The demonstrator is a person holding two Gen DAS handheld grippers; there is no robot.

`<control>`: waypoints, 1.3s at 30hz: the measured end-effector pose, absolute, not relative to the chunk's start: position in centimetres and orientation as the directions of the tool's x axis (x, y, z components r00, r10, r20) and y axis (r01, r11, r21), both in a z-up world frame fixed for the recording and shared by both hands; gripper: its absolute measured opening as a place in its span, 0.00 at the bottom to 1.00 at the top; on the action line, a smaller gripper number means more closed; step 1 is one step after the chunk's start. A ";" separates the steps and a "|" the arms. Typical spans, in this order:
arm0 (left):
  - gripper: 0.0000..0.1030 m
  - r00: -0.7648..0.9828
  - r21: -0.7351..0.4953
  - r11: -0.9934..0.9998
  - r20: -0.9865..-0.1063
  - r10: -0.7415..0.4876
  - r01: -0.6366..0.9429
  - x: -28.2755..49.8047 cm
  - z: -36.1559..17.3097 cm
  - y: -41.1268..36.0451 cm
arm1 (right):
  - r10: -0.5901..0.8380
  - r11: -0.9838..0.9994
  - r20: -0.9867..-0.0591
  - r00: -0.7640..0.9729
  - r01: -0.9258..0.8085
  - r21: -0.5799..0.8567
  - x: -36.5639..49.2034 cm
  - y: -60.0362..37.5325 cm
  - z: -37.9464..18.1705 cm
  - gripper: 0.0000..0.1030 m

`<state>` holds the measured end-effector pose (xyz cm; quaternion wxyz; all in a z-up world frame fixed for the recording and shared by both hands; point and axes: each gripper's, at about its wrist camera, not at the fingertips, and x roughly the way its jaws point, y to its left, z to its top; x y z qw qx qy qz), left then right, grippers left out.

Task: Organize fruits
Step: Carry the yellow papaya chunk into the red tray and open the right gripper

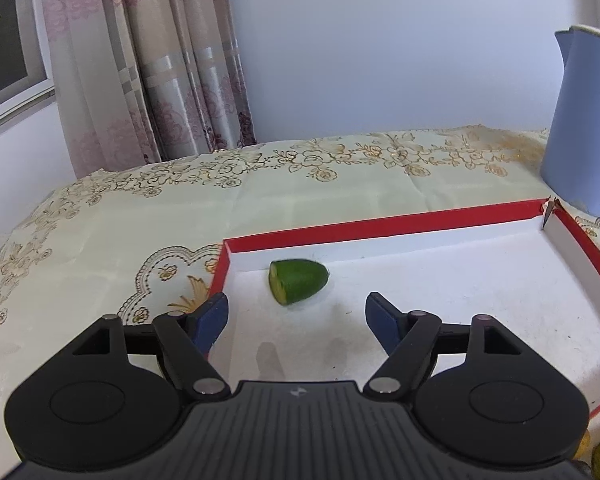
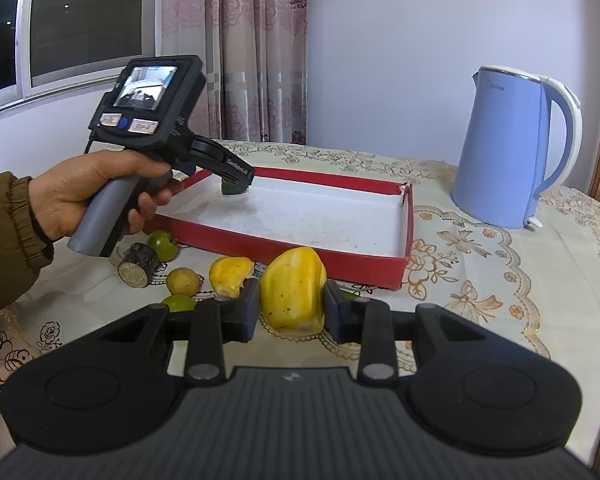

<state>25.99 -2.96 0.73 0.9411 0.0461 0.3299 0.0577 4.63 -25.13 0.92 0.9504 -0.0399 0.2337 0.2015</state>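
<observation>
My right tool (image 2: pixel 291 307) has its two blue pads closed against the sides of a large yellow wedge-shaped fruit piece (image 2: pixel 293 290), which stands upright between them just in front of the near wall of the shallow red cardboard tray with a white floor (image 2: pixel 407 240). My left tool (image 1: pixel 296 312) is spread wide with nothing between its blue pads; it hangs low over the tray's near left corner, pointing at a cut green fruit half (image 1: pixel 297 287) that lies on the white floor near the tray's far left corner. From the right wrist view my left hand (image 2: pixel 96 196) wraps the grey handle, wrist level, sleeve olive. To the left of the yellow wedge, on the cream floral-patterned tabletop (image 2: pixel 480 280), sit a smaller yellow fruit piece (image 2: pixel 230 276), a small round yellow-brown fruit (image 2: pixel 183 281), a green round fruit (image 2: pixel 163 245) and a dark cylindrical stub with a pale cut face (image 2: pixel 137 265). A pale blue electric kettle (image 2: pixel 508 148) stands beyond the tray's right end.
</observation>
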 end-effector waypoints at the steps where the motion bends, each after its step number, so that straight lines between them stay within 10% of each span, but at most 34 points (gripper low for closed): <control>1: 0.74 0.777 0.125 0.989 -0.613 0.141 -0.080 25.8 0.9 -2.8 | 0.364 0.916 -0.458 0.811 -0.401 0.016 4.7 -25.1 1.0 0.31; 39: 0.94 0.856 0.029 0.990 -0.500 0.132 -0.136 15.6 1.3 0.3 | 0.300 0.940 -0.453 0.840 -0.341 -0.009 17.2 -22.9 4.4 0.31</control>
